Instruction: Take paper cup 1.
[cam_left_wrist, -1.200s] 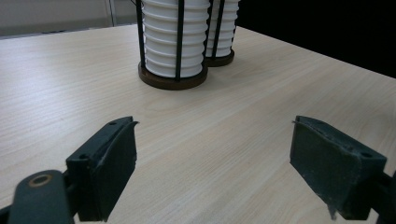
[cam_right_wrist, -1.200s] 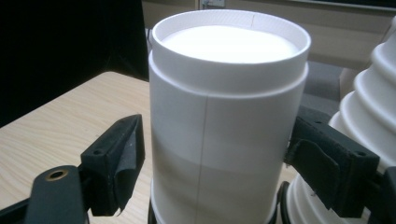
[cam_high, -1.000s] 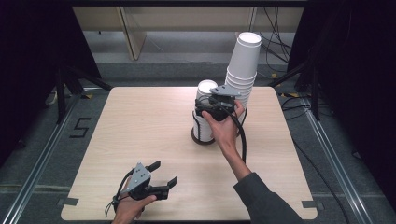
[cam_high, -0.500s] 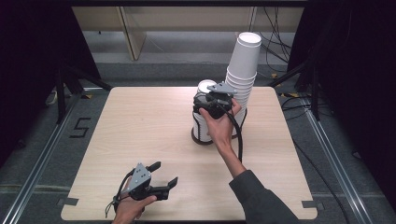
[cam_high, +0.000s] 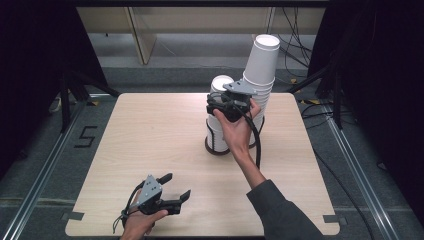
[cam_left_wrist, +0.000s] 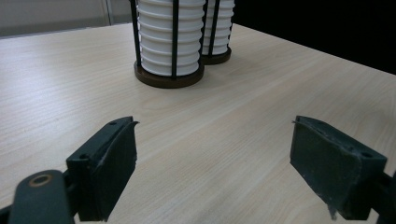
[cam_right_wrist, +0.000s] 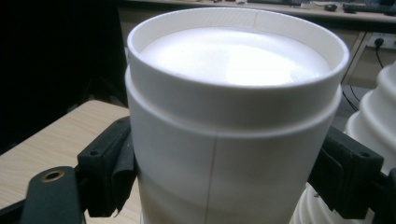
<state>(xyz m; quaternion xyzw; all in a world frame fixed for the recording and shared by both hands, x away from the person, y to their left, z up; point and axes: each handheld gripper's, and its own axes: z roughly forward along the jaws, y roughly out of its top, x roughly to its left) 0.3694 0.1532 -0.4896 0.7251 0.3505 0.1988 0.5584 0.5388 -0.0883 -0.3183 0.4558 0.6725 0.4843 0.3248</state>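
The right gripper (cam_high: 223, 102) has gone up a little, and its jaws are clamped on the top white cup (cam_right_wrist: 233, 121) of the short stack (cam_high: 218, 131) near the far edge of the bench (cam_high: 150, 130). The cup rides higher than a second ago, so it looks like it is coming off the stack, though the hand hides the gap. The tall stack (cam_high: 261, 75) stands just beside it. The left gripper (cam_high: 176, 189) rests by the near edge, jaws apart, holding nothing.
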